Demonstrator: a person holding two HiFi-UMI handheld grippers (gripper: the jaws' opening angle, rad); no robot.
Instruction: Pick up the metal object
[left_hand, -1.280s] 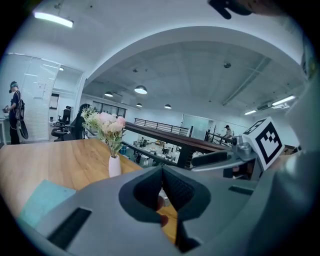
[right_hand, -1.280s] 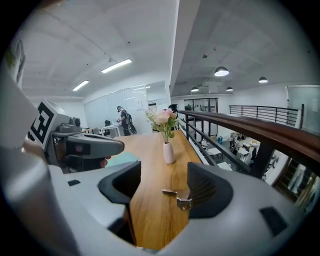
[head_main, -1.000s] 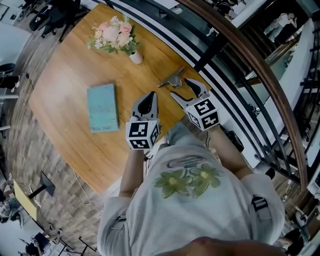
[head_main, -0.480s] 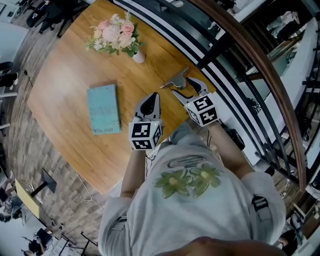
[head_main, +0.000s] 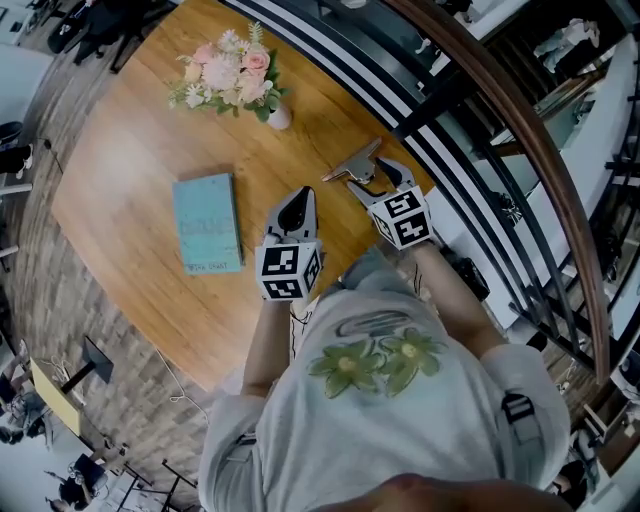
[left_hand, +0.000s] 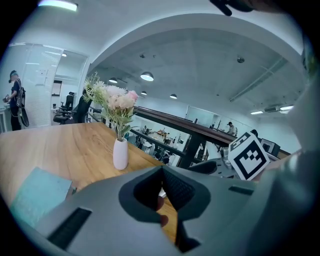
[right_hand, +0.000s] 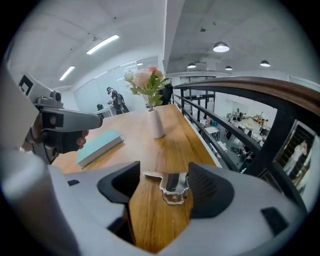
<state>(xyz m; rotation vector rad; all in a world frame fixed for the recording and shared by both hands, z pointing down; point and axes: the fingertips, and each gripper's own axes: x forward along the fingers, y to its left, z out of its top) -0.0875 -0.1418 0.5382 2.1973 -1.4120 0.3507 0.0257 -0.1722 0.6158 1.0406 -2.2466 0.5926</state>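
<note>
R tool (head_main: 372, 176) has pushed fwd since a sec ago: its jaws now stand wide w/ the metal object (right_hand: 172, 187) between them, nearer one jaw, no grip yet. Object lies flat on the desk (head_main: 130, 165) by the railing-side edge. L tool (left_hand: 162, 187) hangs back, jaws together, empty. I judge only squeeze + lift are left.

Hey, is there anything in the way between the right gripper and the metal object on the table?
Nothing visible. The metal object lies on the bare table between the open jaws of the right gripper. The vase stands farther on and the book off to the left.
</note>
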